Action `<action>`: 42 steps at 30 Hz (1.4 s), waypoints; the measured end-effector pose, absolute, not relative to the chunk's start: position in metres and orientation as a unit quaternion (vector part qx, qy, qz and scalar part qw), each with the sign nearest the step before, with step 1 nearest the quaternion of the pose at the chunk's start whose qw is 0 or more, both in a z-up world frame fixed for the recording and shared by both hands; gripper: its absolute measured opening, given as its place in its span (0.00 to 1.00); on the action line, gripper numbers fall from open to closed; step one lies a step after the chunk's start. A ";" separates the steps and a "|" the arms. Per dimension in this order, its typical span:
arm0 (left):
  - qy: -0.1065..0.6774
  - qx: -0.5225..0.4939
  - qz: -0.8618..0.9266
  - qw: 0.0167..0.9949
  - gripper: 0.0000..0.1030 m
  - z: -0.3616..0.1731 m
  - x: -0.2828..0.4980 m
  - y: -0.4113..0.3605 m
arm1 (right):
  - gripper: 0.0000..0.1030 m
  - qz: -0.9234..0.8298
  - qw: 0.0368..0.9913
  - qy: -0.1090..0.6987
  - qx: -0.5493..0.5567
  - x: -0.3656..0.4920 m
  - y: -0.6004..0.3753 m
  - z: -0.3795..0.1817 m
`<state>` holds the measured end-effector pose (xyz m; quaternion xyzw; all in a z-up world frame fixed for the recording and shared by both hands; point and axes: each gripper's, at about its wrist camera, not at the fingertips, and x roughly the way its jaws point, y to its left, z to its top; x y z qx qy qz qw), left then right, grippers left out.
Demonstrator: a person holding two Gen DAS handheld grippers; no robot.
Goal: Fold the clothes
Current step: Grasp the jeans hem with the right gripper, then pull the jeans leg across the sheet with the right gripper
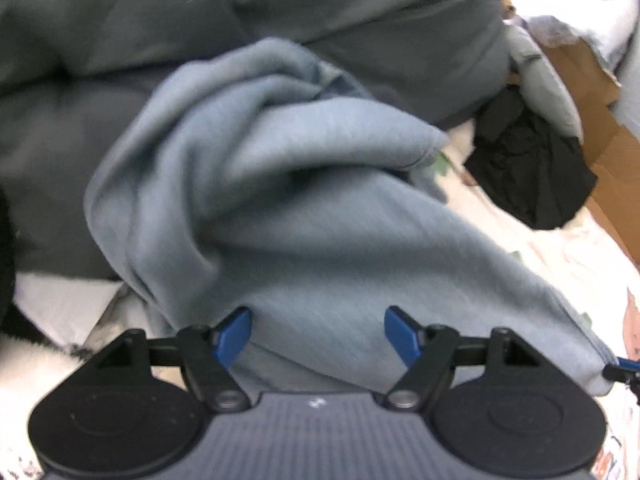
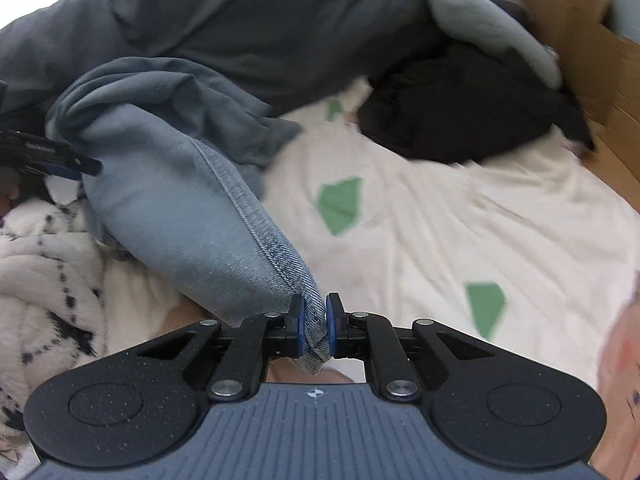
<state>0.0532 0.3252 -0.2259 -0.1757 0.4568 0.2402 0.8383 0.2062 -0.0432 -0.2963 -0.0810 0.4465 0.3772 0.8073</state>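
The right gripper has its blue pads pinched tight on a stitched seam corner of pale blue jeans, which stretch away toward ten o'clock over a cream bedsheet with green patches. The left gripper is spread wide above the same jeans, its fingers gripping nothing. A black garment lies at one o'clock.

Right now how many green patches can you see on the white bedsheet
3: one small patch near the black garment, one mid-sheet, one nearest the right tool. Clothes may hide others.
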 end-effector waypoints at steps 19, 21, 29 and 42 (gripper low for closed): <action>0.444 -0.146 0.143 0.872 0.77 -0.189 0.084 0.259 | 0.08 0.121 0.900 0.415 -0.054 0.193 -0.242 -0.274; 0.439 -0.133 0.147 0.877 0.77 -0.186 0.094 0.259 | 0.08 0.112 0.901 0.416 -0.039 0.184 -0.262 -0.275; 0.427 -0.124 0.175 0.879 0.77 -0.186 0.123 0.280 | 0.08 0.052 0.896 0.440 -0.022 0.151 -0.317 -0.284; 0.418 -0.120 0.184 0.881 0.78 -0.177 0.142 0.296 | 0.08 -0.024 0.887 0.461 -0.017 0.120 -0.373 -0.279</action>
